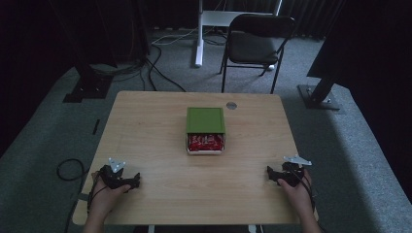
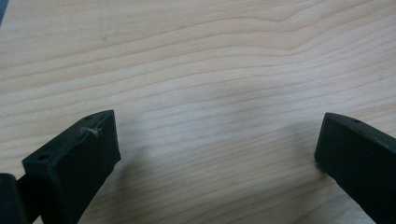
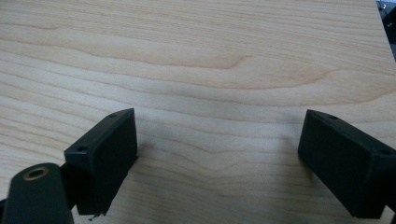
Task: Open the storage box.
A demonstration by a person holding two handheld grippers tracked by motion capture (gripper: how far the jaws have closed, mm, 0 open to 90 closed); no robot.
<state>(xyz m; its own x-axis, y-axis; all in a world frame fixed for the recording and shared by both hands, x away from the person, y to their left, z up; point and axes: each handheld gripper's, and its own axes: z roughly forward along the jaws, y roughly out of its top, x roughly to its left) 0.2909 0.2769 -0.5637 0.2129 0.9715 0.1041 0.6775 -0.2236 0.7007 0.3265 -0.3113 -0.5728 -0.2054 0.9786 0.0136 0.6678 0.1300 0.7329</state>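
Observation:
A box with a green lid (image 1: 205, 120) slid back sits at the middle of the wooden table (image 1: 155, 145), and red packets (image 1: 206, 142) show in its open white front part. My left gripper (image 1: 130, 181) rests near the table's front left corner, held by a hand. In the left gripper view it (image 2: 217, 144) stands open, with bare wood between the jaws. My right gripper (image 1: 270, 173) rests near the front right corner in the other hand. The right gripper view has it (image 3: 217, 144) open too, nothing between its jaws.
A small round grey disc (image 1: 231, 105) sits in the tabletop near the far edge. Beyond the table stand a black folding chair (image 1: 257, 41), a white stand's leg (image 1: 198, 34) and cables on the grey carpet. Dark stand bases flank the table.

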